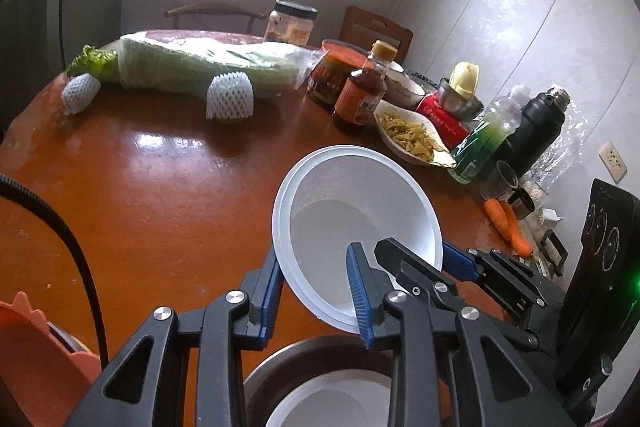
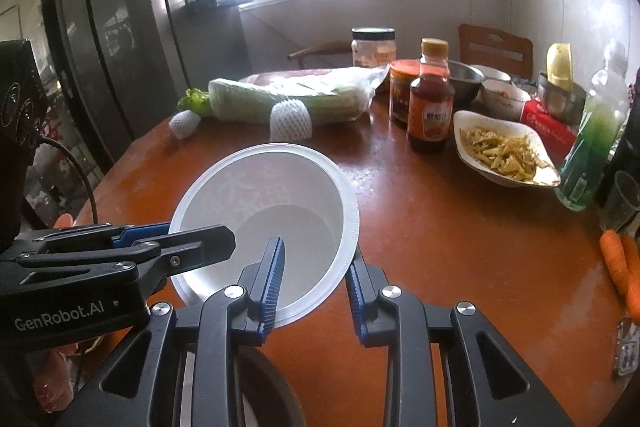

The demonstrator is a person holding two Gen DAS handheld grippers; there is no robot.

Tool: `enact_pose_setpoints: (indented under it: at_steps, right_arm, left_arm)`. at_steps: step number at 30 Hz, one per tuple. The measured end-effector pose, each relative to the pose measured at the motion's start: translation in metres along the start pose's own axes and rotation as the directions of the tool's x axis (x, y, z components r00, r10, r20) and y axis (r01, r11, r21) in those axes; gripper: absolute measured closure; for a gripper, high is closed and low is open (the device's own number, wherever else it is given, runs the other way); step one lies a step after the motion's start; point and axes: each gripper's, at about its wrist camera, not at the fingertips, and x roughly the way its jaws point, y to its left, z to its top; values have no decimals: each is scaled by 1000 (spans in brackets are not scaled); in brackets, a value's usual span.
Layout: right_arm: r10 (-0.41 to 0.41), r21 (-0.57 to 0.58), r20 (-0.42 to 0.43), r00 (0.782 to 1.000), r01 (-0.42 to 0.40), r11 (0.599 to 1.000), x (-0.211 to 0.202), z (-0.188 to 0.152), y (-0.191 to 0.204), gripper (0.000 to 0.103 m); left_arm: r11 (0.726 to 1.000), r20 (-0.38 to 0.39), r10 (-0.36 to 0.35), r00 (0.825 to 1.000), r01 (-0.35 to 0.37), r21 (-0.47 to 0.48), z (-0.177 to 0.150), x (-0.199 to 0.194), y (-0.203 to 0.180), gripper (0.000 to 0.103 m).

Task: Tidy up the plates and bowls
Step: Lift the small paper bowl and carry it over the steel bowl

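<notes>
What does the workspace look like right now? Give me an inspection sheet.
Surface: round brown wooden table, glossy, bare in the middle.
Job's things: white bowl held tilted above the table; another white bowl inside a dark one below it.
Clutter: wrapped cabbage, sauce bottle, jars, dish of food, green bottle, black flask, carrots.
Grippers: left gripper and right gripper each have jaws shut on the white bowl's rim, from opposite sides.
Cables: black cable at the left edge.
Surroundings: bright window, chairs, pale wall, dark fridge.
</notes>
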Motion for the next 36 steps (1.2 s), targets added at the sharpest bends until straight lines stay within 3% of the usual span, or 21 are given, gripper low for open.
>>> enact_pose_setpoints:
  at_steps: [15, 36]
  right_arm:
    - [-1, -23, 81, 997, 3, 1000, -51, -11, 25, 72]
    - [12, -31, 122, 992, -8, 999, -102, -48, 50, 72]
  left_arm:
    - [999, 79, 7, 997, -10, 45, -22, -54, -13, 71]
    - [995, 95, 16, 995, -25, 93, -60, -97, -27, 71]
